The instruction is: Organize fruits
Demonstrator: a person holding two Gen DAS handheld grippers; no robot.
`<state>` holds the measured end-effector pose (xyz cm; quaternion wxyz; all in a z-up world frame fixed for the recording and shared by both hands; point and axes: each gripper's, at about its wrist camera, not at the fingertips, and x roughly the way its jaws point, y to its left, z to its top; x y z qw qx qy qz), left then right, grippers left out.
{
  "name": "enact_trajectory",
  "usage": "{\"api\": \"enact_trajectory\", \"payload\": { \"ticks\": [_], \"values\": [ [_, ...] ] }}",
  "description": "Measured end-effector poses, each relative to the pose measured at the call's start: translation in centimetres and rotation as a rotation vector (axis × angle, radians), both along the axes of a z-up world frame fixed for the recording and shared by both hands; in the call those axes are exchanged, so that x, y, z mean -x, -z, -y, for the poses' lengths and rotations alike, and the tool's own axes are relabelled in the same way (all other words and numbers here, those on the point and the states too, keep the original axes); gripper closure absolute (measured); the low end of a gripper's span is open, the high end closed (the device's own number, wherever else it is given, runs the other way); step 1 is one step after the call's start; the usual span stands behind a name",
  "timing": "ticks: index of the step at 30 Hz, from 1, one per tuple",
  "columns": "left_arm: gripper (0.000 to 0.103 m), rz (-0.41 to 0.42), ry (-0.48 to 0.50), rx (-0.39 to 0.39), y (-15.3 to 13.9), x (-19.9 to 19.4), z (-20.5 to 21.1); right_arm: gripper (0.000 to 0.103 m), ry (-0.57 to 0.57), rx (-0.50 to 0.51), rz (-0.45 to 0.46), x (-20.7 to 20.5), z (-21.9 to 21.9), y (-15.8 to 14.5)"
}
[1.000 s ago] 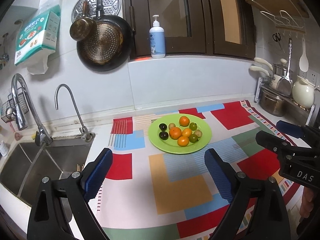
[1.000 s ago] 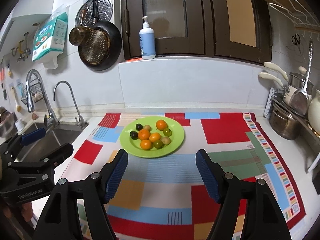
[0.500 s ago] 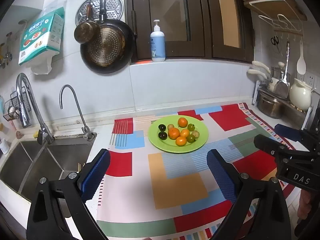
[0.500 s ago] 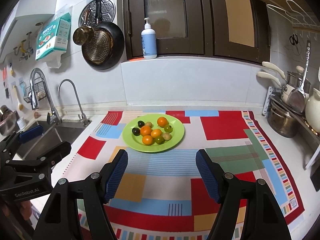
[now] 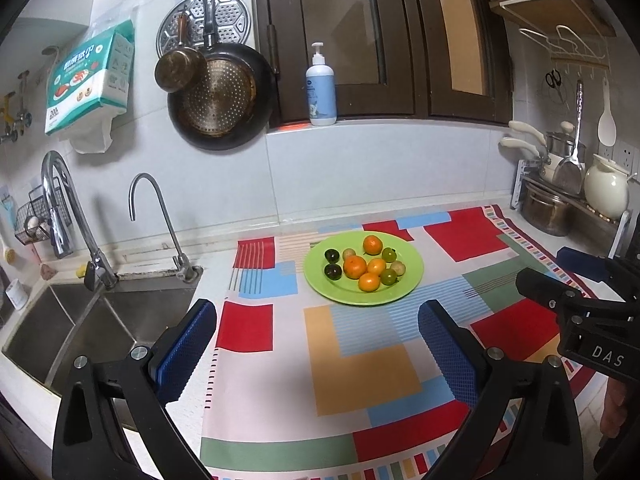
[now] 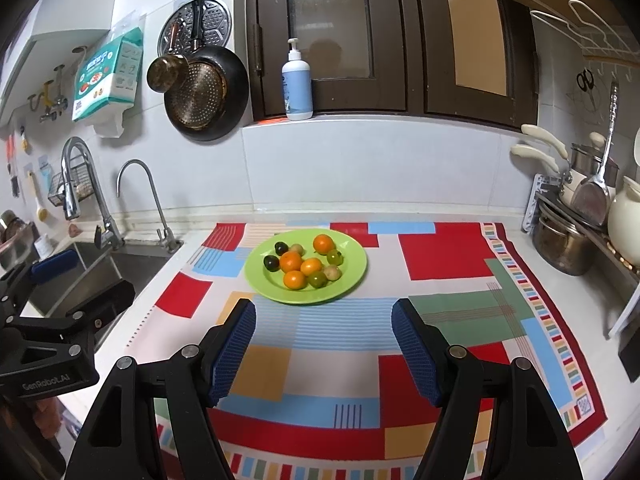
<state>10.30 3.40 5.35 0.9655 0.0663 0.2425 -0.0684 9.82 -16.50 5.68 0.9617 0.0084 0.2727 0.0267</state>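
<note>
Kitchen counter, both grippers idle: your left gripper (image 5: 316, 344) and right gripper (image 6: 323, 346) hang with jaws spread and nothing between them, above the patterned cloth (image 6: 444, 248). All the fruits (image 5: 362, 264) sit clustered on the green plate (image 5: 412, 276), oranges mid-plate, dark ones to its left, green ones to its right. That fits fruit already gathered or awaiting sorting. Should you pick, take one piece from the cluster's edge, jaws straddling it. Compared with a second ago, both cameras have drawn back; the plate looks smaller.
</note>
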Motion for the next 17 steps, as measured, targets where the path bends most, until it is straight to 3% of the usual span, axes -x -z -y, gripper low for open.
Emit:
{"api": "enact_trajectory", "payload": {
  "ticks": [17],
  "values": [
    [0.0,0.003,-0.022,0.005,-0.03,0.01,-0.48,0.032,-0.007,0.0,-0.002,-0.23,-0.08,0.02]
  ]
}}
